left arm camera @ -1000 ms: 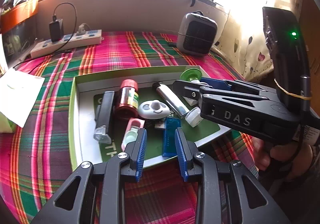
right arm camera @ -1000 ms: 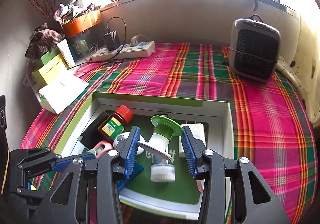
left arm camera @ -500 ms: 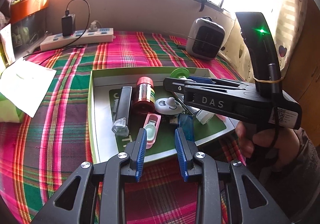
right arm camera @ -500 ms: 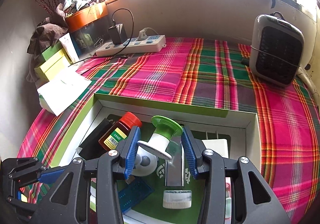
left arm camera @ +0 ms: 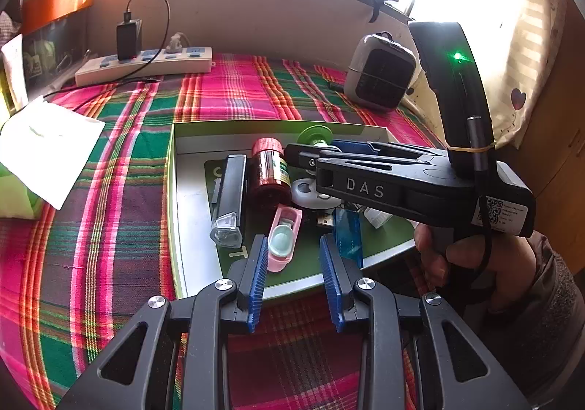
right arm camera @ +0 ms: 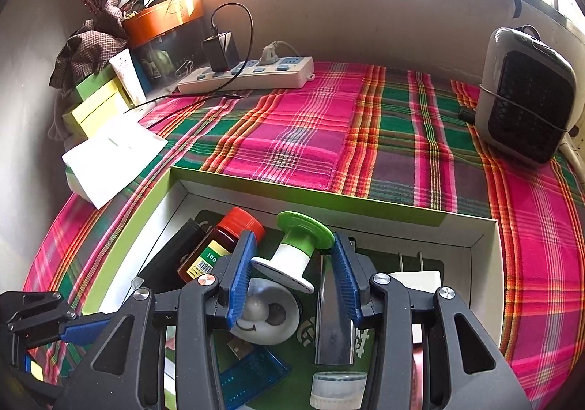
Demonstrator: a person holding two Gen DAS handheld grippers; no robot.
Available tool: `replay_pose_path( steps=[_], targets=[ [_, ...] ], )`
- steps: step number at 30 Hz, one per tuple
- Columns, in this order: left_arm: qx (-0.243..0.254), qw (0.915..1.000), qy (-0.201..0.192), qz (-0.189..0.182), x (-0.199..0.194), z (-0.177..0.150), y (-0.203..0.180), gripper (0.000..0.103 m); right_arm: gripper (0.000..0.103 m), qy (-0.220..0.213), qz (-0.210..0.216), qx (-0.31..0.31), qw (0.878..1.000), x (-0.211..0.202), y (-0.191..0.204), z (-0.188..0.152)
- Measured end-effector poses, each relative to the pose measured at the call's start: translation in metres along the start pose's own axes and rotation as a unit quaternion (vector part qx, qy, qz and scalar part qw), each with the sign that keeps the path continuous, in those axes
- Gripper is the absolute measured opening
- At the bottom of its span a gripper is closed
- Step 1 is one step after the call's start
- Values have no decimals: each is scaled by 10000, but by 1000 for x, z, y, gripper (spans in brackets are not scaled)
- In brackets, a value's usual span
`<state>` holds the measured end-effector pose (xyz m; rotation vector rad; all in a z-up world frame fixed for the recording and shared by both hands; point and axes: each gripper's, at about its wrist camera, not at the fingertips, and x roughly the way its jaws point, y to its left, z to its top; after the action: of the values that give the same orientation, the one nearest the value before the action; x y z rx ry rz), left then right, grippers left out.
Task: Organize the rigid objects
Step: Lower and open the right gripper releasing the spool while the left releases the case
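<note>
Right gripper (right arm camera: pixel 292 276) held over the shallow green-rimmed white cardboard tray (right arm camera: pixel 303 192), jaws clamped on the white-and-green plastic spool (right arm camera: pixel 296 256), gripped at its white flange and tilted with the green disc toward the far side, lifted above the tray's contents. Left gripper (left arm camera: pixel 292 274) hovered at the tray's near edge, jaws parted and grasping nothing, just above the pink plastic case (left arm camera: pixel 284 238) and the translucent blue rectangular block (left arm camera: pixel 347 234). Inside the tray, seen from the left wrist: a black rectangular bar with a clear end cap (left arm camera: pixel 230 198) at left, a dark bottle with a red cap and yellow-green label (left arm camera: pixel 270 172) just beside it, a white round smiley-faced holder (left arm camera: pixel 305 190) partly hidden under the right gripper. From the right wrist: a shiny silver tube (right arm camera: pixel 334 322) under the right jaw, a white plug adapter (right arm camera: pixel 416 278) at far right, a white ribbed cap (right arm camera: pixel 338 390) near. Tray rested on a pink-and-green plaid tabletop (right arm camera: pixel 310 132), with a white power strip (right arm camera: pixel 252 75) and a grey box-shaped fan (right arm camera: pixel 526 95) at the far side.
</note>
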<state>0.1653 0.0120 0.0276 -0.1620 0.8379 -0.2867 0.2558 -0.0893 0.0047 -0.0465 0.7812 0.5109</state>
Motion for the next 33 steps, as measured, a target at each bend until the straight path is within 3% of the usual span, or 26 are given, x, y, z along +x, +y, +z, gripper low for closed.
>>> replay_pose_path(
  steps=[33],
  targets=[
    [44,9999,7,105,-1,-1,-2,28,48,-96,-181,27,9998,-8,3,-4]
  ],
)
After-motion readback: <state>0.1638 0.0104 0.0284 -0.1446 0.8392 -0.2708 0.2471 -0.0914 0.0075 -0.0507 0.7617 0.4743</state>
